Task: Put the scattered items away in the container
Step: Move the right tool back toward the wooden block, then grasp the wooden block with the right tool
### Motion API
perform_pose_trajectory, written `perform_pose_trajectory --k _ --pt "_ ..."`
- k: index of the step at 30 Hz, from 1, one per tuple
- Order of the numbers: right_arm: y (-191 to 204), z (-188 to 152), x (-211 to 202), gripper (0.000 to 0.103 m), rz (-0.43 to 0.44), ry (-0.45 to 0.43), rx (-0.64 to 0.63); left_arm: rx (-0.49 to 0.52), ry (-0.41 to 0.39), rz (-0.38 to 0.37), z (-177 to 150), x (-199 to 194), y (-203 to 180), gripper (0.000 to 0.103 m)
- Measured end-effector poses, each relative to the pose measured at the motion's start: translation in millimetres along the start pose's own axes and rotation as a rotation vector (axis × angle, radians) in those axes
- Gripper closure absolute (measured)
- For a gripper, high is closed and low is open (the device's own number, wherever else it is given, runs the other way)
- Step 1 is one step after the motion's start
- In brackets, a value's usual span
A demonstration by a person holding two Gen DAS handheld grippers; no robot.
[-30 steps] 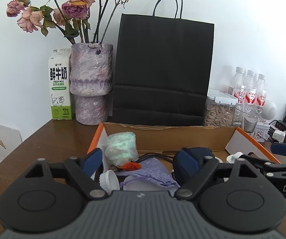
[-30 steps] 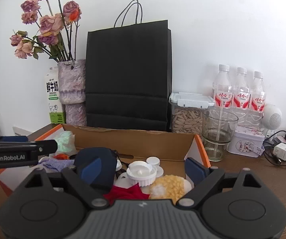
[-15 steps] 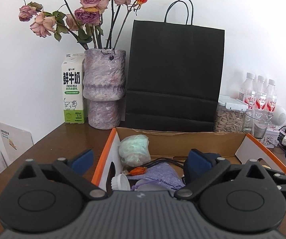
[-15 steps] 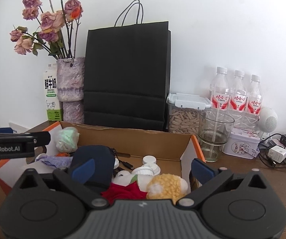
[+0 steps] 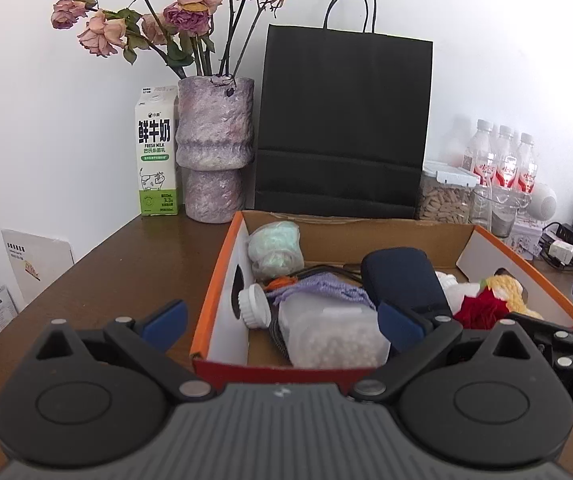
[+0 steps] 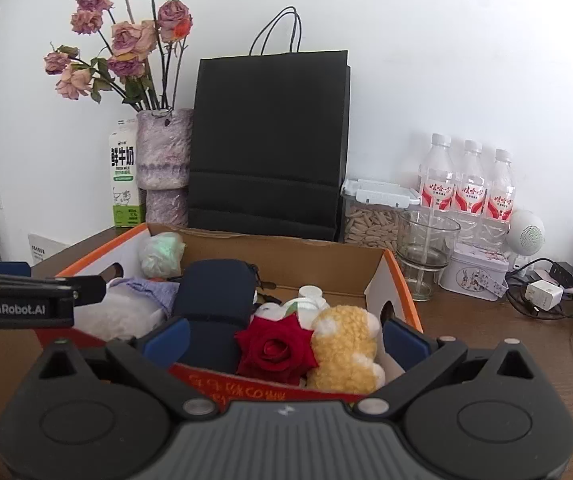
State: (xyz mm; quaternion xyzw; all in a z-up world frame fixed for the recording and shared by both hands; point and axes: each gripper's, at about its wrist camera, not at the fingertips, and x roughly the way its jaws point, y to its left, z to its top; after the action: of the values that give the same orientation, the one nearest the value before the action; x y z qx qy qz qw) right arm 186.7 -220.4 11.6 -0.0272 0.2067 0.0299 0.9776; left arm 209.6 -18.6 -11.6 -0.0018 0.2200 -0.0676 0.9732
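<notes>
An orange-edged cardboard box [image 5: 216, 280] [image 6: 400, 280] on the brown table holds several items: a pale green bundle [image 5: 274, 246], a lilac cloth [image 5: 318, 288], a clear bottle with a white cap [image 5: 326, 332], a dark blue pouch [image 5: 402, 280] [image 6: 214, 292], a red rose [image 6: 274, 346] and a yellow plush toy [image 6: 346, 344]. My left gripper [image 5: 282, 324] is open and empty, just in front of the box's near left corner. My right gripper [image 6: 286, 332] is open and empty, in front of the box's near wall, with the rose and plush seen between its fingers.
Behind the box stand a black paper bag [image 5: 342, 128], a purple vase of dried roses [image 5: 214, 152] and a milk carton [image 5: 156, 152]. To the right are a seed jar [image 6: 374, 212], a glass [image 6: 426, 256], three water bottles [image 6: 470, 188], a tin [image 6: 474, 272] and cables [image 6: 546, 296].
Both grippers have pulled back and up from the box, so its near wall now shows. Both stay open and empty. The items in the box have not moved.
</notes>
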Motion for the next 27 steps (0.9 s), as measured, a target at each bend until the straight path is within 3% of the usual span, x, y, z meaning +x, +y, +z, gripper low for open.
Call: perform_pose_trajectory --k 8,15,20,26,27 --pt "19.5 -23.7 -30.7 0.000 0.031 0.036 -0.023 0.051 0.049 0.011 -23.2 -28.9 11.9 0.000" --pt "46.5 -41.4 -22.6 0.001 0.069 0.138 -0.056 0.108 0.131 0.047 -41.6 -28.2 21.4 0.000" --pt "60.3 -48.1 -7.5 0.014 0.092 0.196 -0.057 0.090 0.146 0.054 -44.9 -27.2 36.5 0.000" --pt "63.1 -50.5 4.3 0.044 0.106 0.235 -0.041 0.058 0.157 0.054 -46.1 -26.3 51.2 0.000" --pt "63.9 -51.0 5.0 0.054 0.109 0.239 -0.045 0.055 0.157 0.053 -46.1 -26.1 52.7 0.000"
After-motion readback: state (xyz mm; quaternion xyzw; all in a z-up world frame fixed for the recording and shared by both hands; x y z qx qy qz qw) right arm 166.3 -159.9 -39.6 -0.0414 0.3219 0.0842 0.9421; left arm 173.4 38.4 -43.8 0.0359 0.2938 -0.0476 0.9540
